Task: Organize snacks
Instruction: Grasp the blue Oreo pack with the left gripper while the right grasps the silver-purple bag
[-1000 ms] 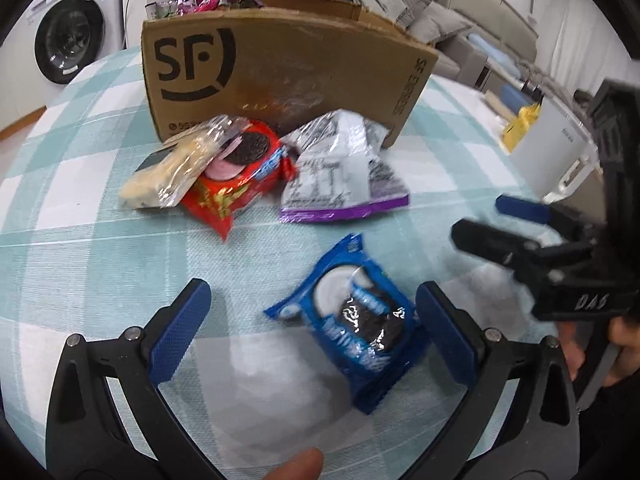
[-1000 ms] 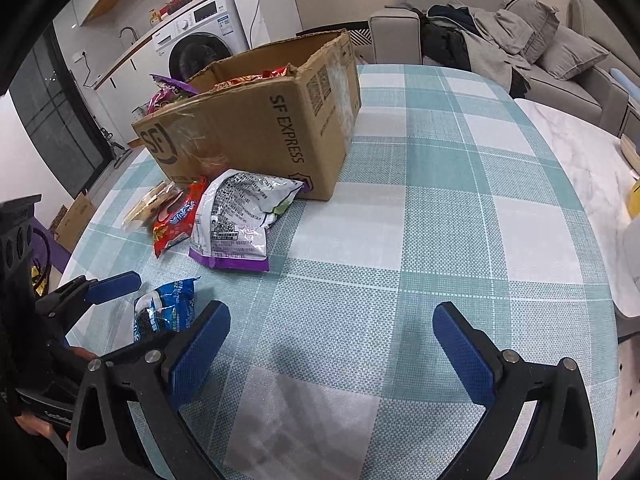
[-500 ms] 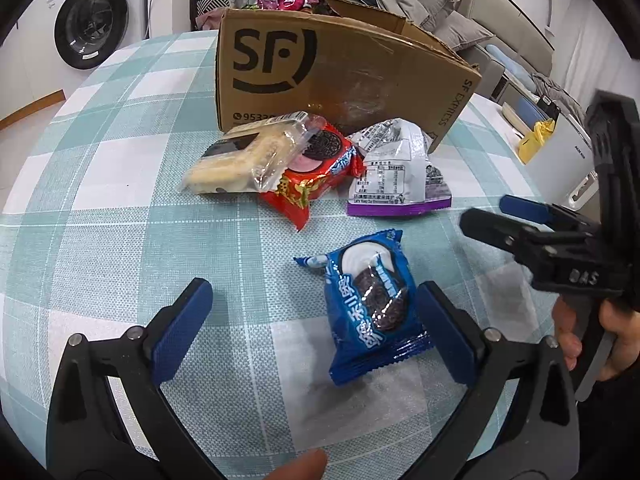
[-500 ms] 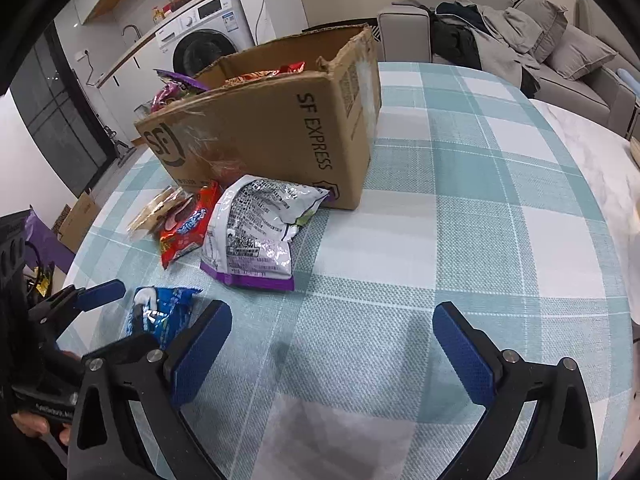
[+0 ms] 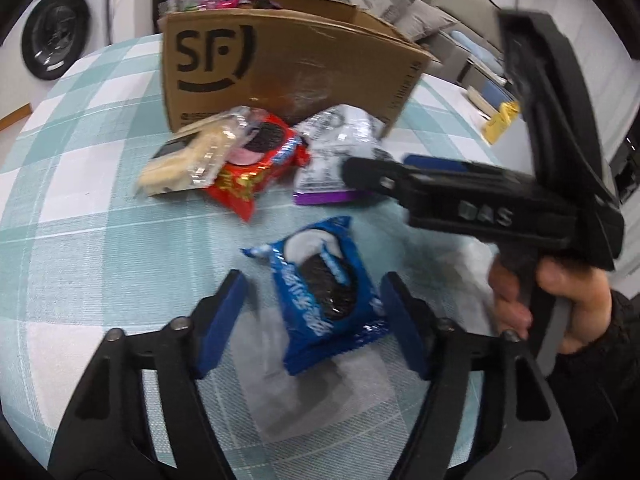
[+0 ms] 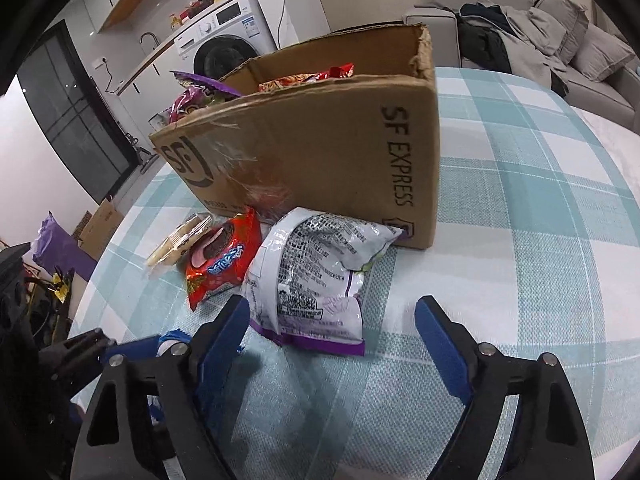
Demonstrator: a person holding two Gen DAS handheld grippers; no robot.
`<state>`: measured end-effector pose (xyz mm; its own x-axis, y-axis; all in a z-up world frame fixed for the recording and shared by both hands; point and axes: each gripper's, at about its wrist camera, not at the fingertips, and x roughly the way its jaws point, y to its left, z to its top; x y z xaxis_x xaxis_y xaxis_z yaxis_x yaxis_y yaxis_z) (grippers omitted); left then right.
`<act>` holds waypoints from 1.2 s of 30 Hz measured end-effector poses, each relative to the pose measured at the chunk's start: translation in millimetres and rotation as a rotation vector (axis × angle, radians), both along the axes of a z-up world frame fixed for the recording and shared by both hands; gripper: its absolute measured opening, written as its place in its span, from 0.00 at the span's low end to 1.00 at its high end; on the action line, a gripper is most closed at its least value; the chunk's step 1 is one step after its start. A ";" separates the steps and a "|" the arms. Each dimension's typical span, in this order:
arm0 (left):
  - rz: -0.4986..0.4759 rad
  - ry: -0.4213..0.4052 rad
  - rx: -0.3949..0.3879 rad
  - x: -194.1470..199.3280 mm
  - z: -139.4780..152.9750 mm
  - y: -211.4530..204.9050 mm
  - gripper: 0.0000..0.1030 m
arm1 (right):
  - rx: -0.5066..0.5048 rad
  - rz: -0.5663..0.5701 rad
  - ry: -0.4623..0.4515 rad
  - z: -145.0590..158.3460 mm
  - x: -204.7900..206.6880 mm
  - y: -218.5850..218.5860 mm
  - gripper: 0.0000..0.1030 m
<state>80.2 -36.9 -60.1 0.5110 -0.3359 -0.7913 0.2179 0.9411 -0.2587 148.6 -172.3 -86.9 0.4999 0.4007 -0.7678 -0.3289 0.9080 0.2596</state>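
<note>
blue cookie pack [image 5: 324, 292]: we see it flat on the desk [image 5: 80, 240], between the blue pads of the left hand-held gripper [image 5: 316, 316], near the desk's front edge, apart from the other snacks.
left hand-held gripper: jaws have just been closing w/ the pack between them; pads not pressing yet, a gap shows on both sides, so we read it as spread around the pack, not pinching.
right hand-held gripper [image 6: 332, 344]: jaws have just been closing too, but wide apart; the purple-edged bag [image 6: 316, 276] lies just ahead of the fingers w/ its near corner between the tips, no contact that we can see. In the left wrist view its fingers hang over that bag.
handling, blue pack: we judge it light, thin foil wrap, slippery & crinkly; cookies inside prob. brittle, so a soft squeeze. Best hold: across the short sides at mid-body, not the flat sealed ends.
handling, purple-edged bag: puffy, soft, light; will deform under the pads. We'd take it at the sealed bottom hem or across the narrow waist.
red cookie pack [image 5: 256, 168] & clear wafer pack [image 5: 188, 160]: overlapping, touching the box front.
cardboard box [image 6: 320, 148]: open top, snacks already inside; likely drop spot.
risk: foil slipping out if pinched on an edge only.
</note>
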 end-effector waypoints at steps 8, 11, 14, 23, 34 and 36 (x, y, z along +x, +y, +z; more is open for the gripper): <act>-0.014 -0.018 -0.038 -4.3 0.7 1.3 0.40 | 0.029 0.014 -0.013 3.9 6.2 7.5 0.74; 0.006 -0.021 -0.048 -3.6 0.8 7.8 0.40 | 0.041 0.018 -0.009 4.0 7.9 9.3 0.70; 0.027 -0.021 -0.057 -0.1 0.7 15.5 0.40 | 0.049 0.023 -0.013 3.9 10.0 12.3 0.64; 0.069 -0.028 -0.077 -3.9 5.6 29.7 0.40 | 0.093 0.042 -0.020 2.0 -1.1 2.1 0.48; 0.081 -0.064 -0.098 -13.0 18.2 45.1 0.40 | 0.106 0.020 -0.044 6.6 -23.3 -17.7 0.47; 0.083 -0.076 -0.098 -16.2 18.7 48.9 0.40 | 0.106 0.018 -0.050 8.9 -27.0 -20.3 0.47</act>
